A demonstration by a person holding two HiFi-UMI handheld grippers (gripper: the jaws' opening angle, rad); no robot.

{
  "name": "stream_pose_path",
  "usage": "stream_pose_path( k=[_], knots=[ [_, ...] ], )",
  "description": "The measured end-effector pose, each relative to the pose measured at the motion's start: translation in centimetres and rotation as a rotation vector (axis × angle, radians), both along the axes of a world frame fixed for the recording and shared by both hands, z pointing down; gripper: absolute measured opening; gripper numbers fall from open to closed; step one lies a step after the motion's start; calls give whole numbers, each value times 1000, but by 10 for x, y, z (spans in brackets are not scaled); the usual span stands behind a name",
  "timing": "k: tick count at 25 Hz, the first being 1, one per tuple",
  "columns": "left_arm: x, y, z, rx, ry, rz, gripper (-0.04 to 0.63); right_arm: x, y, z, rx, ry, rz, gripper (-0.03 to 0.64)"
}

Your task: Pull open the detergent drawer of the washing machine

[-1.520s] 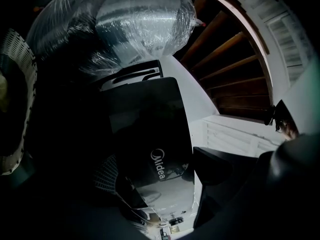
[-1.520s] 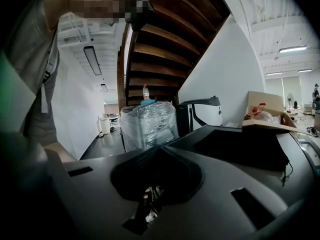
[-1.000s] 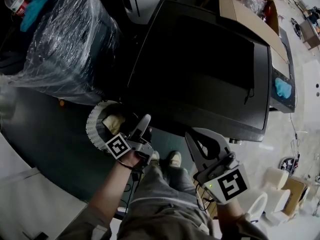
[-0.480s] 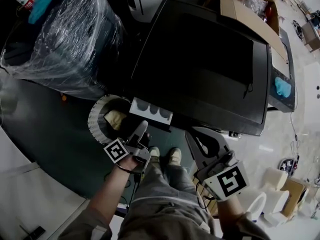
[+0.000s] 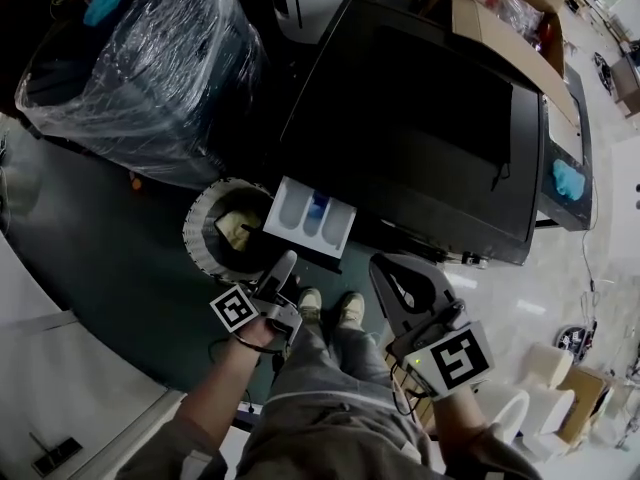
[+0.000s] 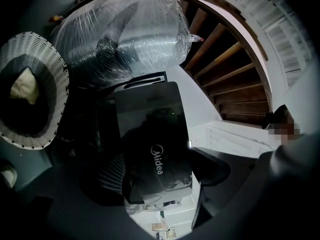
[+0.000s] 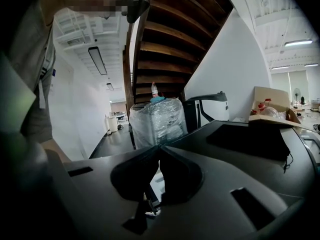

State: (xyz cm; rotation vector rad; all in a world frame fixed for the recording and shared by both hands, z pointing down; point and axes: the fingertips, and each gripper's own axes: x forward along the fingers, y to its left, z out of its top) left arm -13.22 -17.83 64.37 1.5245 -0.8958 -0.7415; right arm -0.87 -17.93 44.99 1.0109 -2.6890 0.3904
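Observation:
The black washing machine (image 5: 420,138) fills the middle of the head view. Its white detergent drawer (image 5: 312,216) sticks out from the front left corner, with blue inside one compartment. My left gripper (image 5: 287,260) sits at the drawer's front edge. In the left gripper view the glossy black drawer front (image 6: 150,139) lies between the jaws, and the left gripper (image 6: 160,184) is shut on it. My right gripper (image 5: 385,268) hangs in front of the machine, shut and holding nothing. In the right gripper view the right gripper (image 7: 157,151) points over the machine's top (image 7: 250,144).
A white slatted laundry basket (image 5: 195,238) with a pale cloth inside stands left of the drawer. A plastic-wrapped appliance (image 5: 150,78) stands behind the basket. A cardboard box (image 5: 500,28) sits past the machine. Wooden stairs (image 6: 230,74) rise overhead. The person's shoes (image 5: 330,313) are below the drawer.
The drawer went from out of sight to partly out to well out of the machine. My left gripper drew back toward the person with it. The right gripper barely moved.

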Motion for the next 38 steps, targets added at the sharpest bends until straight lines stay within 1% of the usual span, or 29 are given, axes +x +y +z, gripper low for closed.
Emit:
stream_pose_path(
  k=[4, 9, 13, 16, 18, 20, 22, 24, 28, 31, 32, 34, 36, 38],
  knots=[
    [-3, 12, 1, -21, 15, -10, 428, -7, 7, -5, 4, -9, -7, 32],
    [-7, 29, 2, -21, 5, -9, 427, -9, 17, -3, -10, 2, -20, 32],
    [-8, 30, 2, -22, 7, -18, 422, -13, 21, -5, -19, -5, -19, 32],
    [-8, 28, 1, -28, -9, -17, 425, -16, 22, -7, -17, -10, -15, 31],
    [-8, 30, 1, -51, -19, -15, 425, -16, 24, -9, -14, -9, -14, 31],
    [-7, 35, 0, -70, -57, 4, 425, -15, 26, -11, -13, 0, -17, 32],
    [-6, 40, 1, -78, -143, 43, 423, -10, 29, -11, -14, 34, -34, 31],
    [-6, 44, -3, -72, -223, 71, 423, -7, 30, -15, -1, 47, -45, 32],
    [-7, 48, -25, -53, -294, 84, 423, -7, 25, -39, 27, 10, -27, 31],
    [-5, 45, -53, 3, -350, 99, 416, -6, 22, -56, 50, -5, -21, 31],
    [-5, 43, -62, 15, -375, 104, 393, -5, 21, -62, 58, -9, -20, 31],
    [-7, 38, -79, 33, -419, 104, 319, -1, 21, -71, 75, -1, -27, 31],
    [-11, 30, -101, 62, -435, 93, 292, 5, 22, -78, 92, 22, -40, 32],
    [-14, 22, -126, 98, -464, 82, 270, 8, 21, -91, 106, 17, -38, 31]
  ],
)
